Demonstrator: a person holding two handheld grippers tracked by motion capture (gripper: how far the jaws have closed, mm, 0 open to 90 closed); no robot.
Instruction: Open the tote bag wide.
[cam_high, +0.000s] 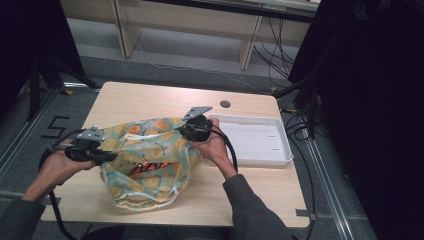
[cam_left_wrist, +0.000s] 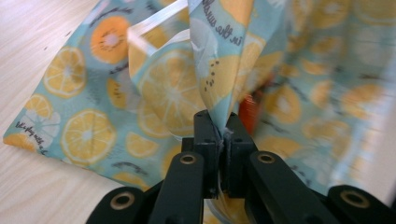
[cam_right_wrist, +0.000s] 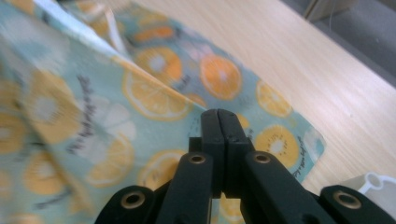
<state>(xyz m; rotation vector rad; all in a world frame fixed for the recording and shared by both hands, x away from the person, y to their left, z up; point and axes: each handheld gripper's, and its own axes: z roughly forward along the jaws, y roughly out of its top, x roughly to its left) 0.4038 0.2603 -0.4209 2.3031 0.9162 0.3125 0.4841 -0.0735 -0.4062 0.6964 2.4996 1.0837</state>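
Both grippers pinch the crinkly citrus-print plastic bag (cam_high: 150, 160) on the wooden bench (cam_high: 150, 97): left gripper (cam_left_wrist: 222, 127) jaws clamped on its left rim, right gripper (cam_right_wrist: 218, 123) jaws on its far right edge.

The bag (cam_high: 150, 160) is looking like thin, slightly glossy printed fabric or plastic sheet, creasing softly. The table (cam_high: 150, 97) is showing pale, smooth matt wood grain. The tray (cam_high: 260, 142) is looking like white moulded plastic, and both tools' jaws are matt black plastic.
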